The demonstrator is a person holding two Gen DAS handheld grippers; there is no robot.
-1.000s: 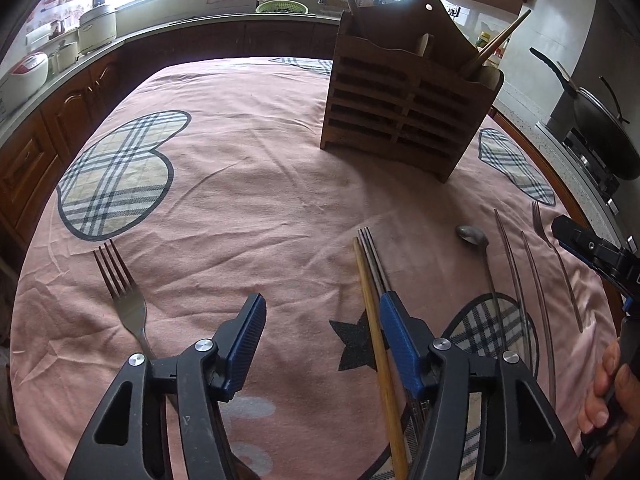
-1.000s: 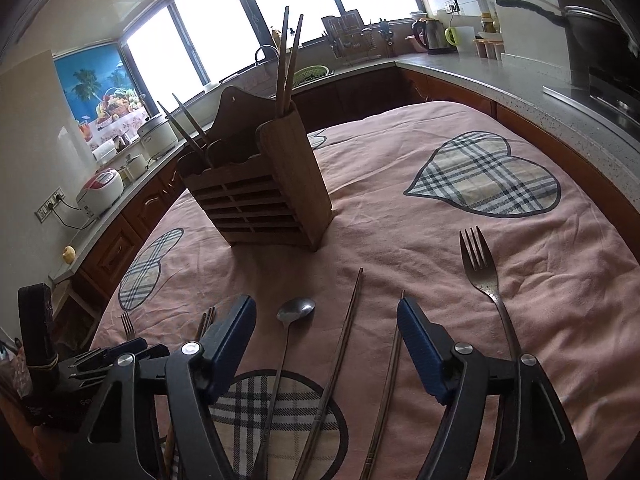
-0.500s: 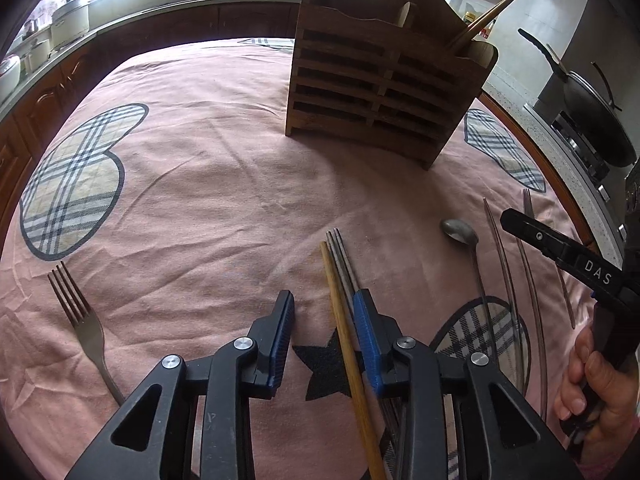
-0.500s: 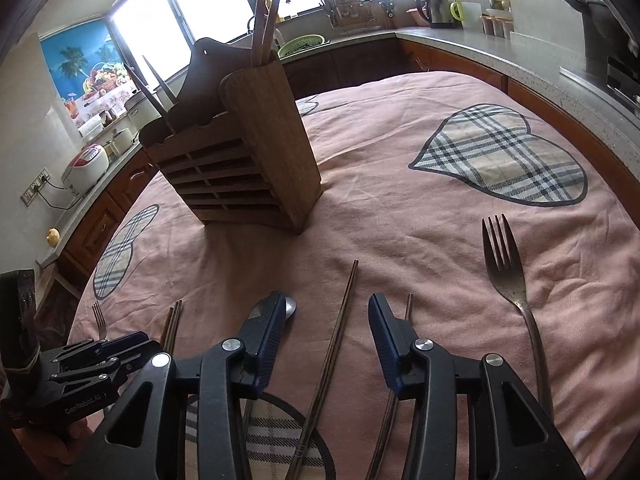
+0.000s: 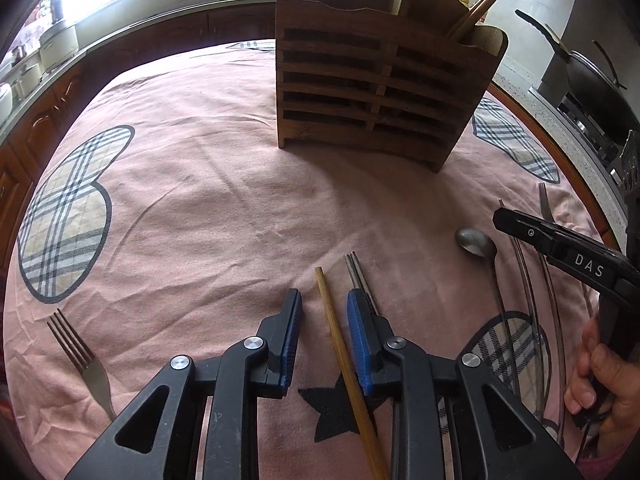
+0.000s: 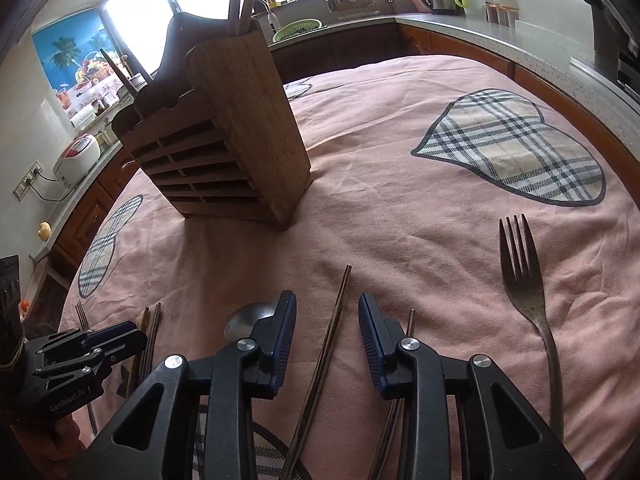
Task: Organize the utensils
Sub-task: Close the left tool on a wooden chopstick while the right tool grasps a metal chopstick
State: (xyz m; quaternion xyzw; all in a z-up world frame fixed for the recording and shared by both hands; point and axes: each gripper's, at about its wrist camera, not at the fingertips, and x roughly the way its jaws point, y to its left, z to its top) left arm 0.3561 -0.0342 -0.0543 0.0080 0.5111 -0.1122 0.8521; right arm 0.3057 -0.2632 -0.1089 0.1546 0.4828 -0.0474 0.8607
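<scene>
Bamboo chopstick [image 5: 340, 344] lies between left gripper's [image 5: 323, 312] closing fingers, untouched.

1. the left gripper [image 5: 323, 312] has come down toward the pink cloth [image 5: 224, 208]; its jaws, wide apart a second ago, are closing with the light wooden chopstick [image 5: 340, 344] between them, pads not yet on it
2. the right gripper [image 6: 327, 320] has likewise dropped closer to the cloth; its jaws are closing around a dark chopstick [image 6: 334, 320], a gap on both sides
3. the wooden holder [image 5: 380, 80] looms larger in both views
</scene>
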